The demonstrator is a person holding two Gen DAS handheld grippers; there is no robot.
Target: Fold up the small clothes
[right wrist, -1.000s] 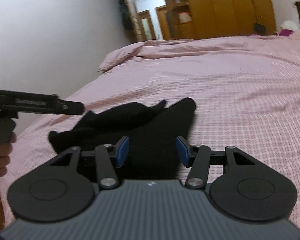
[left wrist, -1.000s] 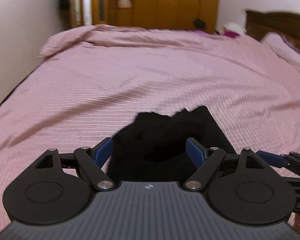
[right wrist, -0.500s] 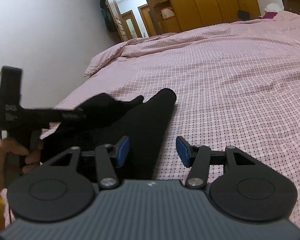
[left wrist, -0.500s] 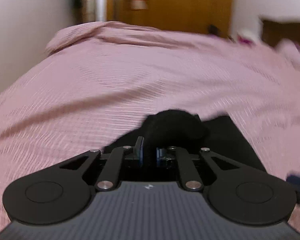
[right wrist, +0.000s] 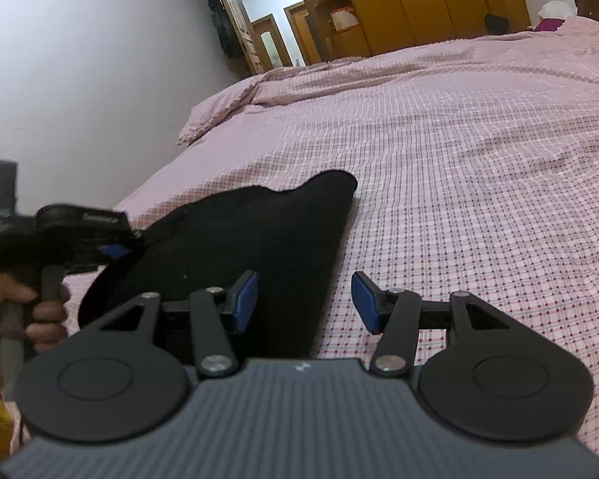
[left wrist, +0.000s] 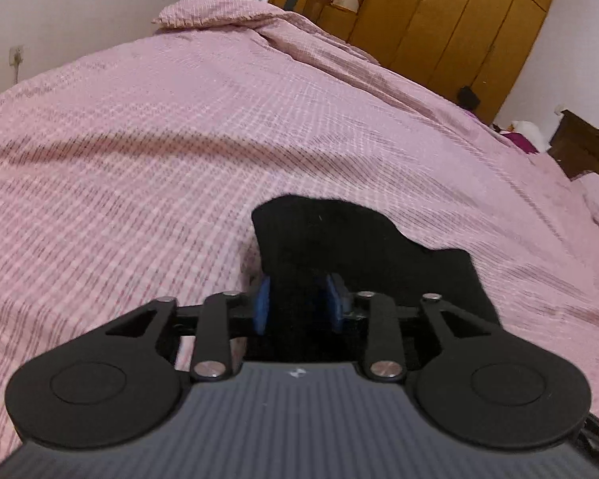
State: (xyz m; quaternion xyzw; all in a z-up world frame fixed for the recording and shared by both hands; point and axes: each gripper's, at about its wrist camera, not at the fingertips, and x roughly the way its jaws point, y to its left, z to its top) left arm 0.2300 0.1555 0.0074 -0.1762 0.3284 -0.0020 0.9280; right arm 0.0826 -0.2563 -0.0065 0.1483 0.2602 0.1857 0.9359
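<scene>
A small black garment (left wrist: 363, 247) lies on the pink checked bedspread (left wrist: 179, 139). My left gripper (left wrist: 298, 306) has its blue pads partly apart with black cloth between them; the pads do not visibly pinch it. In the right wrist view the garment (right wrist: 251, 239) lies folded over, and the left gripper (right wrist: 116, 250) sits at its left edge, held by a hand. My right gripper (right wrist: 305, 303) is open and empty above the garment's right edge.
The bedspread (right wrist: 479, 159) spreads wide to the right and far side. A wooden wardrobe (left wrist: 459, 28) and a doorway (right wrist: 267, 40) stand beyond the bed. A dark headboard (left wrist: 587, 151) is at the far right. A white wall (right wrist: 80, 60) runs along the left.
My left gripper was shut on the lifted black cloth half a second ago; its pads have since parted and the cloth lies folded over flat. The right gripper stays open.
</scene>
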